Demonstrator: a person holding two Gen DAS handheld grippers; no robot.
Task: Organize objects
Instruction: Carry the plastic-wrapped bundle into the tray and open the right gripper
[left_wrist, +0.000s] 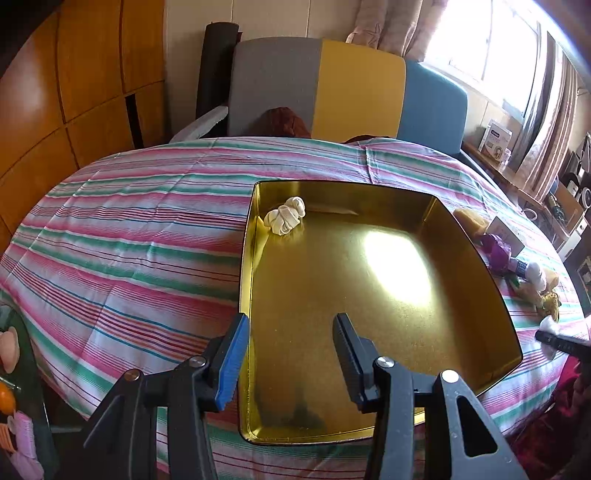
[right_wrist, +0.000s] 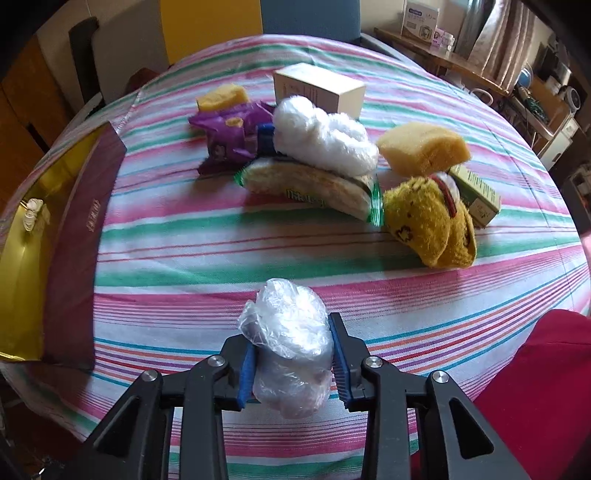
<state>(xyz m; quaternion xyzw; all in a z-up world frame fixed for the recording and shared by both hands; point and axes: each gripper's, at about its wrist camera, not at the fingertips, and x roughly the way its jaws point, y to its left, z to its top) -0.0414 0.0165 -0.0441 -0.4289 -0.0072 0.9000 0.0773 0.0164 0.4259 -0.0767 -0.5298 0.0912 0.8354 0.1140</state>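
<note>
A gold metal tin (left_wrist: 369, 424) lies open on the striped tablecloth, with a cream knotted roll (left_wrist: 286, 219) in its far left corner. My left gripper (left_wrist: 290, 354) hangs over the tin's near left edge, open, with nothing between its fingers. In the right wrist view my right gripper (right_wrist: 291, 354) is shut on a crumpled clear plastic bag (right_wrist: 288, 339), held just above the cloth. Beyond it lie a white fluffy bundle (right_wrist: 325, 138), a wrapped bread snack (right_wrist: 310, 186), a purple packet (right_wrist: 231, 129), a mustard sock (right_wrist: 430, 227) and two yellow sponges (right_wrist: 423, 147).
The tin (right_wrist: 79, 206) stands at the left of the right wrist view, its maroon side wall facing the pile. A cream box (right_wrist: 319, 88) and a green carton (right_wrist: 478, 195) sit among the pile. A red sleeve (right_wrist: 539, 387) fills the lower right. A chair (left_wrist: 332, 88) stands behind the table.
</note>
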